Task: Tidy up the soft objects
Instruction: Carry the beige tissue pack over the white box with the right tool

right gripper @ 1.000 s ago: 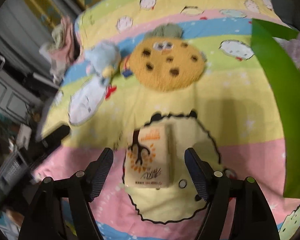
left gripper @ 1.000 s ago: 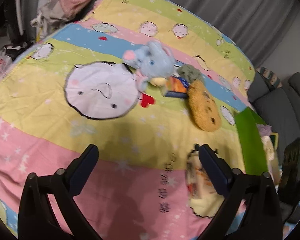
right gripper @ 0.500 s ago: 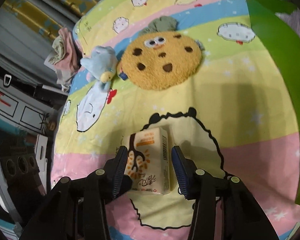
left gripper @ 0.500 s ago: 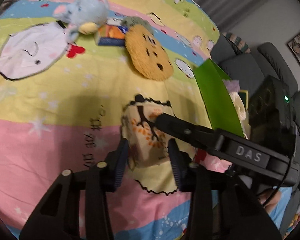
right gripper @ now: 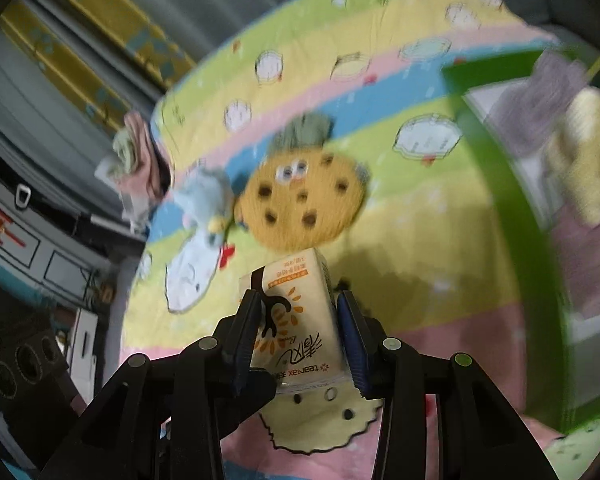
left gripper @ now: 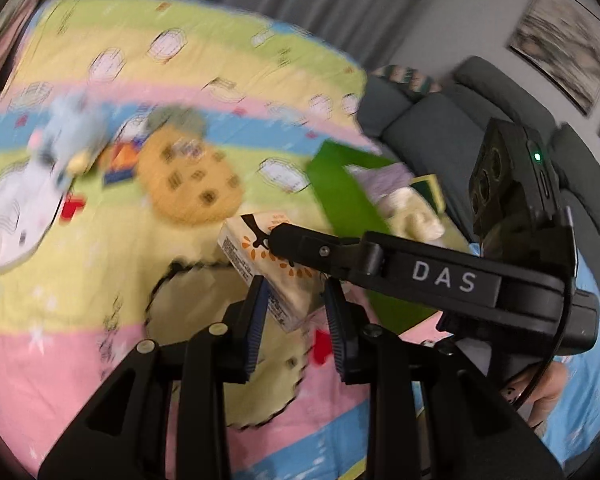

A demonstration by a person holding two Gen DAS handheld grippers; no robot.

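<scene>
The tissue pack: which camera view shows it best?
The right wrist view: the tissue pack faces the camera, printed front visible between the tool's fingers. The left wrist view shows it tilted, partly hidden behind the other tool.

Motion blur smears the upper left of the left wrist view: the pale blue plush animal [left gripper: 66, 136] and the round tan cookie-shaped cushion [left gripper: 192, 184] lose their outlines. The small orange and blue packet [left gripper: 120, 166] between them is partly covered, its print unreadable. In the right wrist view the green storage bin [right gripper: 512, 216] runs off the right edge, and the lilac and yellow soft items [right gripper: 568, 128] inside it are blurred beyond telling.
</scene>
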